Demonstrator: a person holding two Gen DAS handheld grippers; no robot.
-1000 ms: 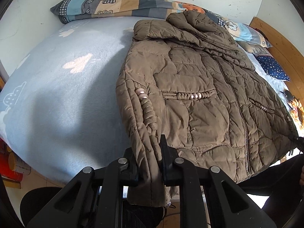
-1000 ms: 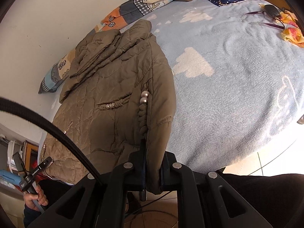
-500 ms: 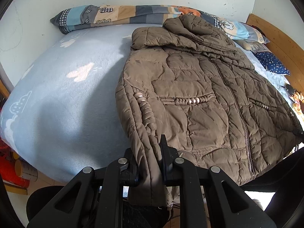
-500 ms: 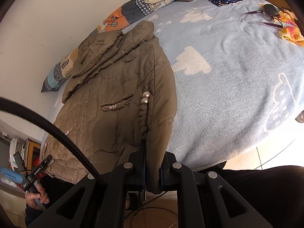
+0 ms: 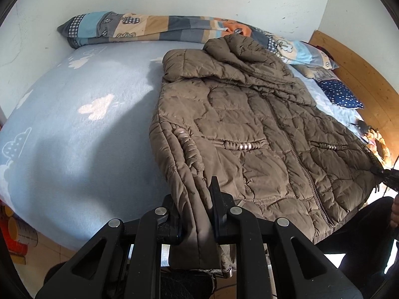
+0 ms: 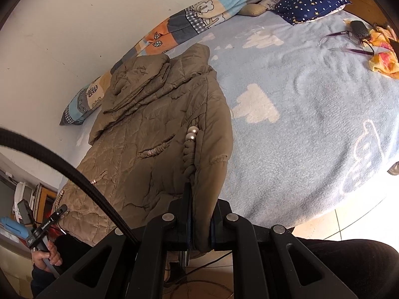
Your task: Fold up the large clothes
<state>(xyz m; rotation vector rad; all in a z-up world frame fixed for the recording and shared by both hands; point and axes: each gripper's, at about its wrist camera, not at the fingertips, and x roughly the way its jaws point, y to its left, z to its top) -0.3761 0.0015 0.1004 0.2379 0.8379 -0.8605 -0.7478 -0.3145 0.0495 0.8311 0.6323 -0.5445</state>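
Both your left tongs (image 5: 197, 214) and right tongs (image 6: 199, 221) are clenched on the hem corners of the brown puffer jacket (image 5: 249, 129), which stretches lengthwise away from you across the bed (image 5: 74, 129).

jacket (image 5: 249, 129) on bed (image 5: 74, 129); pillows (image 5: 149, 28) behind, along wall.

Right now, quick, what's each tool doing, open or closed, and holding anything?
Left tool: closed on the brown quilted puffer jacket's hem edge.
Right tool: closed on the same jacket's other hem edge.
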